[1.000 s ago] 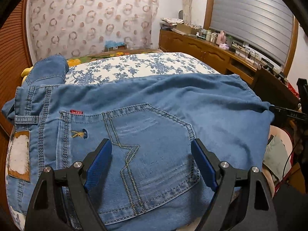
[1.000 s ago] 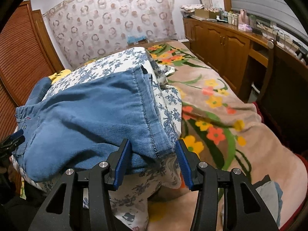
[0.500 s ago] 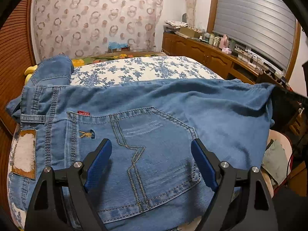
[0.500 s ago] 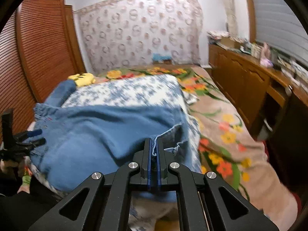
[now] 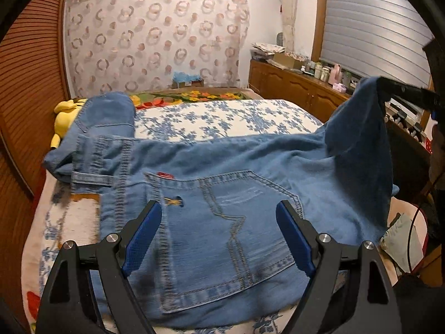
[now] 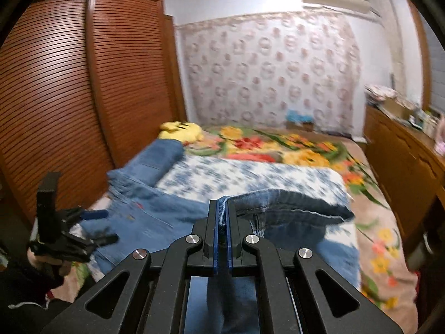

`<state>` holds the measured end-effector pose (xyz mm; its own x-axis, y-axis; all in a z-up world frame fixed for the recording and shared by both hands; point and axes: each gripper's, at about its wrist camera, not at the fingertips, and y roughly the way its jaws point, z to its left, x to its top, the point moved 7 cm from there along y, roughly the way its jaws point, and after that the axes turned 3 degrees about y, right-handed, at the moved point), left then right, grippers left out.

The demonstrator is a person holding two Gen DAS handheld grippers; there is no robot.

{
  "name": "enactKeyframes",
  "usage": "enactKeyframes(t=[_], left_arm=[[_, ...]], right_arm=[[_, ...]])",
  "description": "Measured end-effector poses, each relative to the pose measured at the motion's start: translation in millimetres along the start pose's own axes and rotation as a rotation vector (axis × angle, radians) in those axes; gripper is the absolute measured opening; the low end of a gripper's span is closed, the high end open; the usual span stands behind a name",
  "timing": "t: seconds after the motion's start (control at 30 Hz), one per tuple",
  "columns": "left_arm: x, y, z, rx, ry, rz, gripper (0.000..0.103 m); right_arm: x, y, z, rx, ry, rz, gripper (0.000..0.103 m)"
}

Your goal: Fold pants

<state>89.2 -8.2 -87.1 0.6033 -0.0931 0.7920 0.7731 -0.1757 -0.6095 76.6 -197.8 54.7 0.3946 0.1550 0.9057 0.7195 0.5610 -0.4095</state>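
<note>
Clearly the blue jeans (image 5: pixel 222 200) lie spread across the near part of the bed (image 5: pixel 222 117), on a white quilt with blue flowers (image 5: pixel 211 119), back pocket up and the waistband toward the left. The left tool (image 5: pixel 219 236) hovers just over that pocket with its blue pads (image 5: pixel 141 236) standing wide apart, gripping nothing. The right tool (image 6: pixel 221 222) is pinched tight on the hem of a leg, the denim edge showing between its pads, and that corner of cloth is lifted clear of the quilt; in the left view it hangs as a raised flap at the far right. The other end of the jeans bunches up at the far left, next to a yellow plush toy (image 5: pixel 65 117). Beyond the quilt a floral blanket in orange, red and green (image 6: pixel 292 147) covers the far part of the bed and its right side. A slatted wooden wardrobe (image 6: pixel 69 83) stands close on the left, and a low wooden cabinet (image 5: pixel 294 89) crowded with bottles and boxes runs along the right wall under a shuttered window (image 5: pixel 372 33). A curtain with ring patterns (image 5: pixel 155 36) fills the far wall. A dark sleeve (image 6: pixel 25 286) shows beneath the left tool in the right view.
</note>
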Motion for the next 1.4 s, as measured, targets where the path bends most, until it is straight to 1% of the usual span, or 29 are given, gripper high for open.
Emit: enactKeyframes(t=[0.17,0.3,0.37,0.5,0.63,0.67,0.7,0.77,0.8,0.83,0.93,1.03,1.13,1.23,1.3,1.4], left_arm=[[0.9,-8.5,12.9,0.019,-0.015,-0.019,0.085],[-1.4,-12.9,23.0,0.032,-0.029,-0.026,0.085],[-4.2,-14.6,28.6,0.039,-0.037,-0.027,0.085],[-9.7,-15.4,39.0,0.051,-0.06,-0.022,0.085],[-17.0,-14.0,48.5,0.058,-0.081,-0.012,0.085],[-18.6,-13.8,49.6,0.061,-0.084,-0.01,0.085],[-19.6,-13.3,51.0,0.063,-0.086,-0.009,0.085],[-20.5,-14.0,51.8,0.063,-0.091,-0.008,0.085],[-20.3,-14.0,52.0,0.062,-0.092,-0.01,0.085],[-19.6,-13.6,51.9,0.061,-0.092,-0.011,0.085],[-18.2,-11.8,49.2,0.054,-0.088,-0.012,0.085],[-19.0,-7.9,44.2,0.04,-0.082,-0.006,0.085],[-19.1,-2.1,36.8,0.019,-0.072,0.006,0.085],[-16.9,3.5,27.5,0.001,-0.058,0.011,0.085],[-15.4,6.8,21.3,-0.011,-0.047,0.016,0.085],[-15.0,11.6,15.1,-0.028,-0.031,0.023,0.085]], right_arm=[[17.5,13.9,29.0,0.086,-0.056,-0.009,0.004],[27.8,36.3,39.1,0.141,-0.091,-0.006,0.004],[25.6,52.4,34.5,0.167,-0.096,0.001,0.004],[23.8,77.5,39.0,0.21,-0.097,0.037,0.004],[16.8,98.2,37.6,0.25,-0.095,0.106,0.004],[16.1,104.5,35.3,0.246,-0.095,0.123,0.004],[16.1,108.5,33.5,0.238,-0.098,0.133,0.008],[18.6,115.5,24.9,0.225,-0.094,0.14,0.018],[20.3,116.8,21.1,0.218,-0.09,0.141,0.029],[22.8,118.7,16.3,0.205,-0.088,0.14,0.038],[27.6,115.8,4.0,0.16,-0.09,0.124,0.038],[27.6,117.3,-17.6,0.109,-0.078,0.129,0.038],[23.4,118.3,-36.1,0.038,-0.081,0.14,0.038],[12.3,122.2,-52.2,0.0,-0.075,0.165,0.038],[4.4,127.7,-58.9,-0.01,-0.066,0.194,0.038],[-12.5,135.7,-57.6,-0.025,-0.052,0.242,0.038]])
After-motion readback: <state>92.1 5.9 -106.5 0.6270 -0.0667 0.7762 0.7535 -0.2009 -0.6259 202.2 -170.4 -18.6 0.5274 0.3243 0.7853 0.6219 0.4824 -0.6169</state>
